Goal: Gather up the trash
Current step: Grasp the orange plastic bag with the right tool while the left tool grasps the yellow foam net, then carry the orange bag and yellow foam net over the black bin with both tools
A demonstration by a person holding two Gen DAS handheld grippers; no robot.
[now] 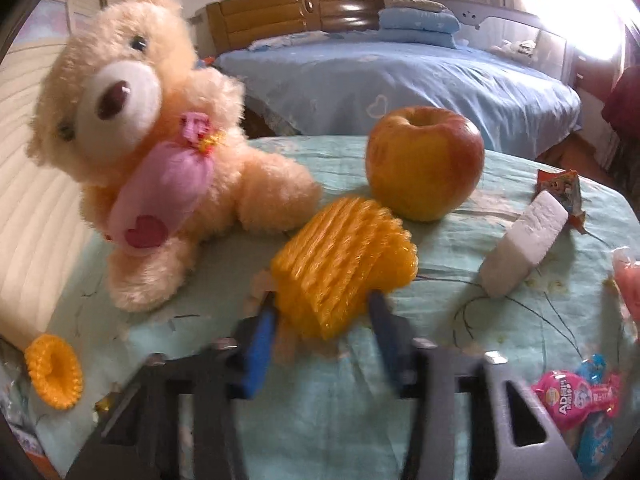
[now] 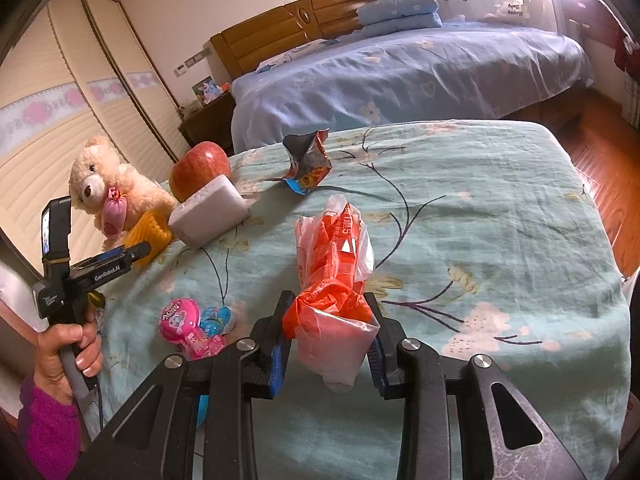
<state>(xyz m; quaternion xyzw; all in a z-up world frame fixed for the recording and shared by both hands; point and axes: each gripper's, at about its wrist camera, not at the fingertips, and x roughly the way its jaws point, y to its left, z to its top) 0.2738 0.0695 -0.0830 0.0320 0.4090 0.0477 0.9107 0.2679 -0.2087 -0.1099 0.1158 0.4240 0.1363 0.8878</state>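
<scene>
In the left wrist view my left gripper (image 1: 322, 312) is open, its blue pads on either side of an orange foam fruit net (image 1: 344, 264) lying on the green floral cloth (image 1: 320, 400). In the right wrist view my right gripper (image 2: 330, 316) stands around the near end of an orange and clear plastic bag (image 2: 332, 276); whether it grips the bag I cannot tell. The left gripper (image 2: 132, 252) shows there at the net (image 2: 150, 232). A white foam block (image 1: 524, 244) (image 2: 210, 216), a torn snack wrapper (image 2: 306, 160) (image 1: 562, 192) and pink and blue candy wrappers (image 2: 192, 326) (image 1: 580, 400) lie on the cloth.
A teddy bear (image 1: 132, 132) and an apple (image 1: 424, 160) sit behind the net. A second orange net (image 1: 54, 372) lies at the cloth's left edge. A bed with blue covers (image 2: 400, 68) is beyond, a wardrobe (image 2: 60, 120) to the left, wood floor (image 2: 612, 180) to the right.
</scene>
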